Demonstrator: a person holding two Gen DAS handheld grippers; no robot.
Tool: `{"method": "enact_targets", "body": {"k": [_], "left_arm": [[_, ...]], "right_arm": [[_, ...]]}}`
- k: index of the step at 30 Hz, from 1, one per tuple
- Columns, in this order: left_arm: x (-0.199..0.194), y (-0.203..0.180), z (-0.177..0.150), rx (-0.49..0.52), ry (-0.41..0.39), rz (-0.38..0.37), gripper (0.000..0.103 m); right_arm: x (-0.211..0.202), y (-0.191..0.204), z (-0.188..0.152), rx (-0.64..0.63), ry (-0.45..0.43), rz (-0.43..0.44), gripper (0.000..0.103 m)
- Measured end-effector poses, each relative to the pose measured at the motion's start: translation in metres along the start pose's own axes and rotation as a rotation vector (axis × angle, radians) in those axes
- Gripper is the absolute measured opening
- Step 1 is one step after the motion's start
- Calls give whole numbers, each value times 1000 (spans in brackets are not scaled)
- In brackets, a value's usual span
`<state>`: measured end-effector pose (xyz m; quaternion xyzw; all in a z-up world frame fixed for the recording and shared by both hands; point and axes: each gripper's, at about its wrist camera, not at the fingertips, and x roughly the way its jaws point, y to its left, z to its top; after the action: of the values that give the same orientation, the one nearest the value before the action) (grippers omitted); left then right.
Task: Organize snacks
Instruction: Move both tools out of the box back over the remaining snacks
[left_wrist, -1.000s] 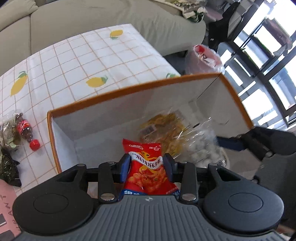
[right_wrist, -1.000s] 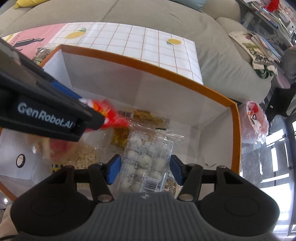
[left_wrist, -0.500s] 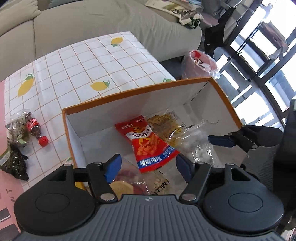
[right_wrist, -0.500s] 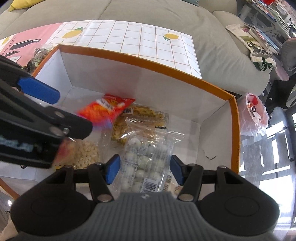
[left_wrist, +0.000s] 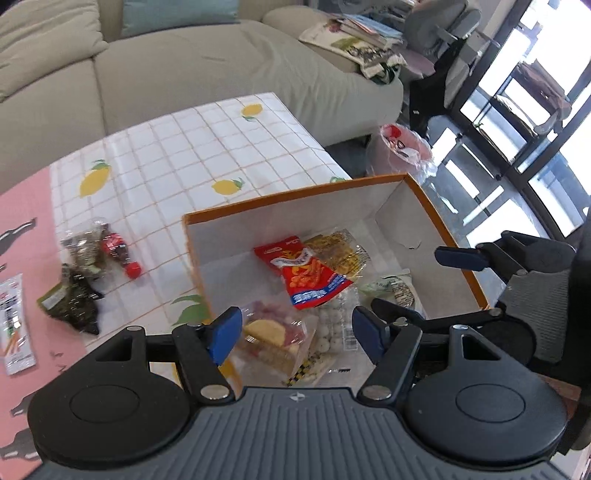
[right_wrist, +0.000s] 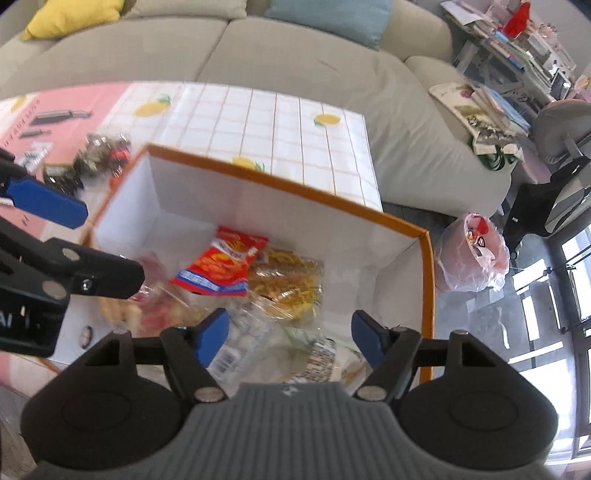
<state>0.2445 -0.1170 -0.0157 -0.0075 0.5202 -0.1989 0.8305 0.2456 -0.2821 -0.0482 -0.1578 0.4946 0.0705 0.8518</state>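
Snacks now fill the orange-rimmed box (left_wrist: 447, 225), the red chip packet (left_wrist: 310, 273) just dropped from the left gripper (left_wrist: 297, 334), now empty and spread, while the right gripper (right_wrist: 290, 338) is opening, empty; table packets (left_wrist: 74, 295) remain.

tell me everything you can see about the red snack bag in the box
The red snack bag is a flat, glossy plastic packet, red with orange snack artwork, a white logo strip and a blue band along its lower edge. It lies inside the orange-rimmed white box, tilted, resting on a yellow snack packet and a clear pack of white balls. Neither claw touches it.
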Motion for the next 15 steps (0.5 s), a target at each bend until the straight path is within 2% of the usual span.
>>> {"method": "enact_targets", "body": {"k": [8,15], "left_arm": [[-50,14,-27,-14,-98,60,80],[-85,37,-58,-85,-185,103,80]], "right_arm": [[-43,18,-8,136,-79,63,74],[-69,43,-19,268,-148,91,75]]}}
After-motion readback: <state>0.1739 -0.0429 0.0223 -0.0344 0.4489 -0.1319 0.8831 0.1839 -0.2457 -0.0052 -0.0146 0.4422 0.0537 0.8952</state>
